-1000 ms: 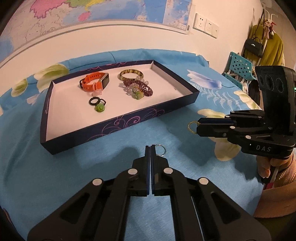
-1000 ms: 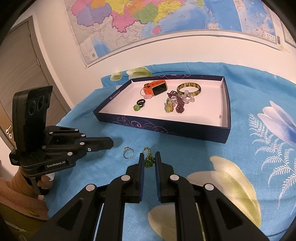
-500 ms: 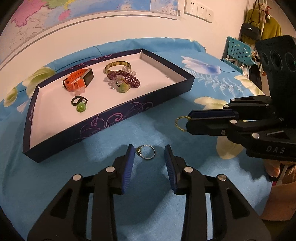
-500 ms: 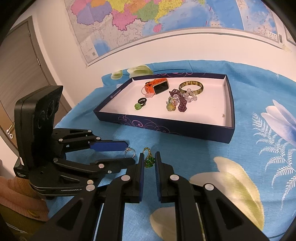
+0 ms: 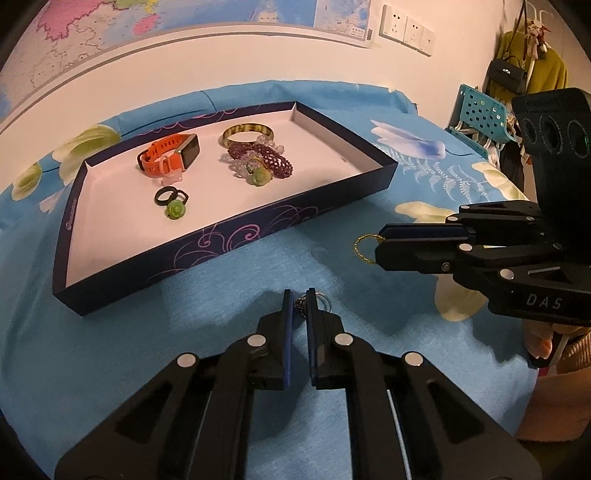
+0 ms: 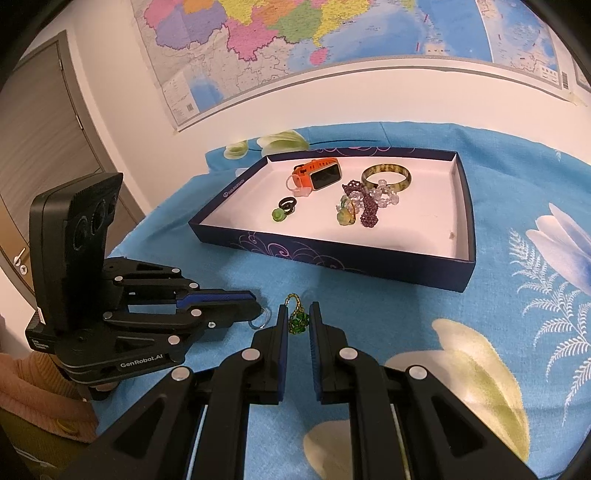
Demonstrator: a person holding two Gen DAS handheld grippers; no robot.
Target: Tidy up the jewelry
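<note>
My left gripper (image 5: 300,299) hovers low over the blue cloth, its jaws closing on a small silver ring (image 5: 322,297) whose hoop sticks out to the right of the pads. The right wrist view shows that ring (image 6: 263,320) at the left gripper's tip. My right gripper (image 6: 297,312) is shut on a green beaded charm (image 6: 297,322) with a gold loop (image 5: 364,249). Beyond both stands the dark blue tray (image 5: 229,243), holding an orange watch (image 5: 168,155), a bangle (image 5: 248,133), a purple bead bracelet (image 5: 267,159) and a green flower ring (image 5: 171,209).
A blue flowered cloth (image 6: 498,295) covers the table. A wall with a map (image 6: 295,33) rises behind the tray. A teal chair (image 5: 480,114) and hanging bags are at the far right. A door (image 6: 40,140) is at the left.
My left gripper opened around the silver ring on the cloth, then closed on it. The right gripper kept still, shut on the green charm.
</note>
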